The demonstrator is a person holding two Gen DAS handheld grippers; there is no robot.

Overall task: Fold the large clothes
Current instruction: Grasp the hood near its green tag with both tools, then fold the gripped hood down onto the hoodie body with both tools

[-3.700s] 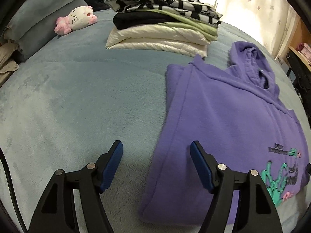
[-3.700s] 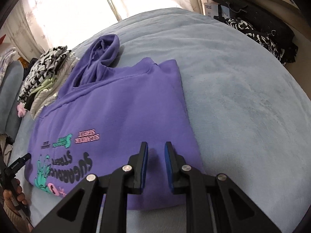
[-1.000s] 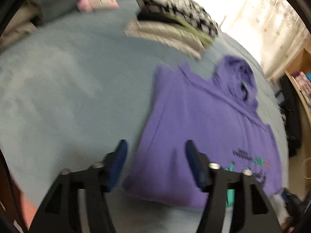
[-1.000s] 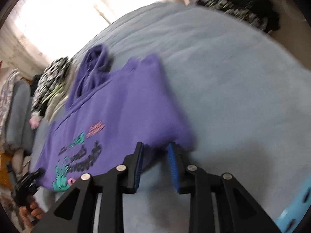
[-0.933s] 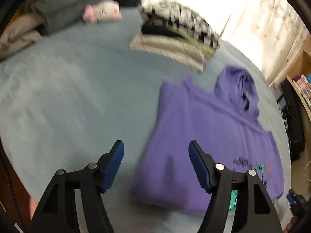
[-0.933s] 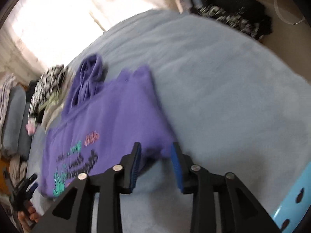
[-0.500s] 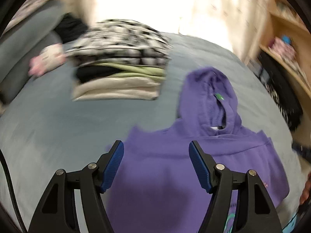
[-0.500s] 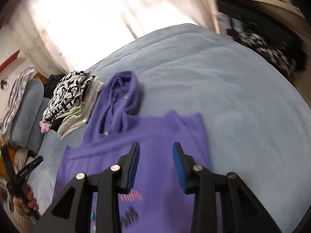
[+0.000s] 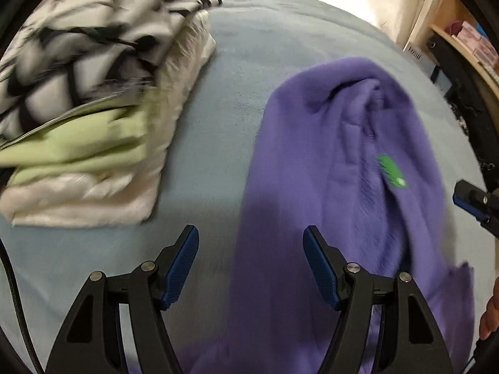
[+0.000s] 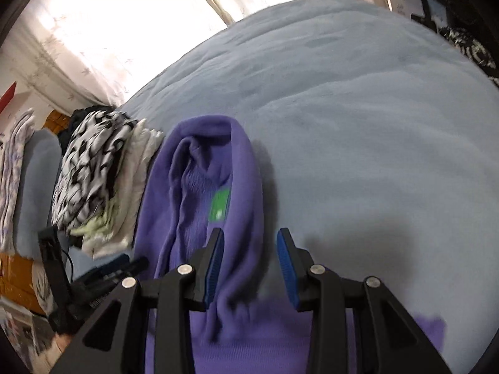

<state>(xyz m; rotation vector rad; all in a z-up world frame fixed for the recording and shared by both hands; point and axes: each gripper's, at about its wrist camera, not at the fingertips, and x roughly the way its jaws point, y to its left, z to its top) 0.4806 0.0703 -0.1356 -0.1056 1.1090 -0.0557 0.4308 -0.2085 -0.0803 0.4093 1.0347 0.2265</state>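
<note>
1. Here, the left gripper [image 9: 251, 263] is seen with its blue pads spread wide apart and nothing gripped; its right pad hangs over the near left part of the purple hoodie [image 9: 327, 187], its left pad over bare blanket.
2. The right gripper [image 10: 250, 263] is seen with its pads parted more narrowly, also empty; the right-hand edge of the hood [image 10: 215, 168] passes between them, but whether it is touched cannot be told.
3. The hoodie is spread flat on the light blue blanket [image 10: 358, 109], its hood pointing away from both grippers, so the hood's long axis is judged to run straight ahead, roughly in line with the fingers.
4. A green neck label [image 10: 220, 207] is seen inside the hood opening, just ahead of the right gripper's left pad.
5. The hood's left edge is judged nearer the left gripper and its right edge nearer the right one, so a fold of the hood back over the body appears suited to both.
6. A stack of folded clothes [image 9: 93, 109] lies to the left of the hood, near but apart.
</note>
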